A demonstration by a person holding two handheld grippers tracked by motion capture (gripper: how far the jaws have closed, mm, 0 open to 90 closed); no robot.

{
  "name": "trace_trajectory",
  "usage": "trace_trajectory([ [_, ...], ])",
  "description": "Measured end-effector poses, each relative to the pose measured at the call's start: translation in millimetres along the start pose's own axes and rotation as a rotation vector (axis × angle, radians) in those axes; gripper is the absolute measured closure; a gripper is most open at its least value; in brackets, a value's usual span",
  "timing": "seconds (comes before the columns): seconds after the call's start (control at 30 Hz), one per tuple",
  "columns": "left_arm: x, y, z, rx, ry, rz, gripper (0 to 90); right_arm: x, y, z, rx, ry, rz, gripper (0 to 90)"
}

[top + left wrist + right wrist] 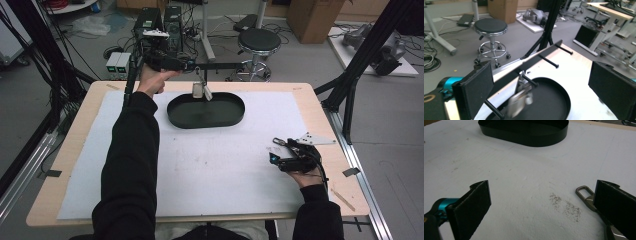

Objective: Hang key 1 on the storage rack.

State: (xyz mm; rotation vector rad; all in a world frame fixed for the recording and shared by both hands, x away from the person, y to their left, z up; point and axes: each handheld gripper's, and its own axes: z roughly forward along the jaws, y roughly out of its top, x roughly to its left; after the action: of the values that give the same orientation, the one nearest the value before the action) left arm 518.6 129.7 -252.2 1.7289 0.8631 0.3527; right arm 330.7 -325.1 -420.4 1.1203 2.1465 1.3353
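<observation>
Hanging from a thin black rod above the far rim of the black oval tray [220,121], a small metal padlock-like piece [201,90] sits just beyond the left gripper [192,65], which a hand holds over the far left part of the table [75,150]. In the left gripper view the jaws stand wide apart, released, and the silvery piece [520,100] shows low and blurred in the gap between them, closer to the left pad than the right and touching neither; whether it has left the rod cannot be told. Beneath it lies the dark floor of the tray [554,100]. The right gripper [280,152] rests near the right edge of the white mat [210,170], well apart from the tray. Its jaws too are spread open with bare mat between them. A flat metal clip [587,197] with a rectangular loop lies on the mat beside the right-hand jaw in the right gripper view, partly hidden behind that pad, and a patch of dark specks [567,207] marks the mat just next to it. The tray [524,132] stands farther off across the mat in that view.
</observation>
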Motion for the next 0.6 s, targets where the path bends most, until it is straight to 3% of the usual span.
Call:
trace_trajectory([
  [0.3,-5.2,-14.8,-11.2,0.05,0.008,0.039,6.2,0.0,-0.1,0.1,0.003,0.002,0.004,0.8],
  [0.6,-5.4,-27.9,-32.4,0.034,0.022,0.048,6.2,-0.1,-0.4,0.8,0.008,0.002,0.007,0.8],
])
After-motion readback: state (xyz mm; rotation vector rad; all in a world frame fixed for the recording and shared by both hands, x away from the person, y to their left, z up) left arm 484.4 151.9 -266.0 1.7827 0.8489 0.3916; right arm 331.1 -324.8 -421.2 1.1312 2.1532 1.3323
